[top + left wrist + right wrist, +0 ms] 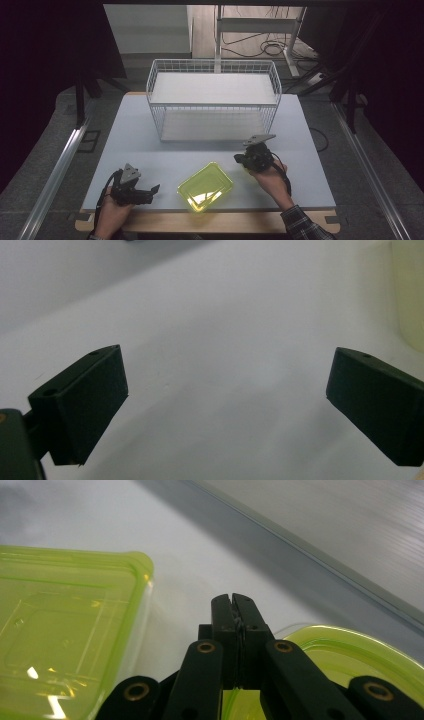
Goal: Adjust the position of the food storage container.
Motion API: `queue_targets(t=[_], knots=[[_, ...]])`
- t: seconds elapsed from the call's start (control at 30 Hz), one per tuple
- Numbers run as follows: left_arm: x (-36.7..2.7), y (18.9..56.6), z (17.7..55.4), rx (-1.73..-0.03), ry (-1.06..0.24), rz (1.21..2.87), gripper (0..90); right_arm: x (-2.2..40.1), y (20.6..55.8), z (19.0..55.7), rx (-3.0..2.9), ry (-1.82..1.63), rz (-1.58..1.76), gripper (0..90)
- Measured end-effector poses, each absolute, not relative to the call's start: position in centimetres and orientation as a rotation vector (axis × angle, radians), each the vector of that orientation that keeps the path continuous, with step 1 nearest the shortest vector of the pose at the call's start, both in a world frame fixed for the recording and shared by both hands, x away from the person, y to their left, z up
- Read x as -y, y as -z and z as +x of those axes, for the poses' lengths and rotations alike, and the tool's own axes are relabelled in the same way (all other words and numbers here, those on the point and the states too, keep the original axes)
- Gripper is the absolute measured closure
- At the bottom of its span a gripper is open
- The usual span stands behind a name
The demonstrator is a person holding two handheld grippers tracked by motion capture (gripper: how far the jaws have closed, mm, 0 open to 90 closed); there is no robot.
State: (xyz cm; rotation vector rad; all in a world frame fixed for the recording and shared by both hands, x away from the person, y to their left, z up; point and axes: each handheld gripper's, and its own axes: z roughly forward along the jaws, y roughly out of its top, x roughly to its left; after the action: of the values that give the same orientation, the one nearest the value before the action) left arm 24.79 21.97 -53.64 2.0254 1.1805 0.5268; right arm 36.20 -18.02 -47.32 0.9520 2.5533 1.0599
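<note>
At the worktop (150,165)'s near edge, my right hand-held gripper (233,605), jaws clenched on a yellow-green lid (350,655), sits just beside the matching tub (205,187), nearer than my released left hand-held gripper (150,192).

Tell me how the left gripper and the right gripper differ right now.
The left gripper has its fingers spread wide with bare table between them; the right gripper has its fingers pressed together. The left gripper sits left of the yellow-green container, the right gripper to its right, nearer the wire basket. Under the right gripper lies a yellow-green rim; whether it is clamped is unclear. Both are black and hand-held.
</note>
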Motion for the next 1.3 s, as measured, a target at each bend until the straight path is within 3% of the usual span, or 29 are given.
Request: queue_targets(t=[1.07, 1.3], knots=[[-21.4, 53.7, 24.8, -1.161, -0.495, 2.061, 4.5, 29.2, 47.3, 33.5, -2.373, -1.037, 1.23, 86.8], [-20.5, 53.0, 24.1, -1.146, -0.357, 2.027, 8.0, 29.9, 47.5, 33.0, -2.351, -1.028, 1.239, 86.4]])
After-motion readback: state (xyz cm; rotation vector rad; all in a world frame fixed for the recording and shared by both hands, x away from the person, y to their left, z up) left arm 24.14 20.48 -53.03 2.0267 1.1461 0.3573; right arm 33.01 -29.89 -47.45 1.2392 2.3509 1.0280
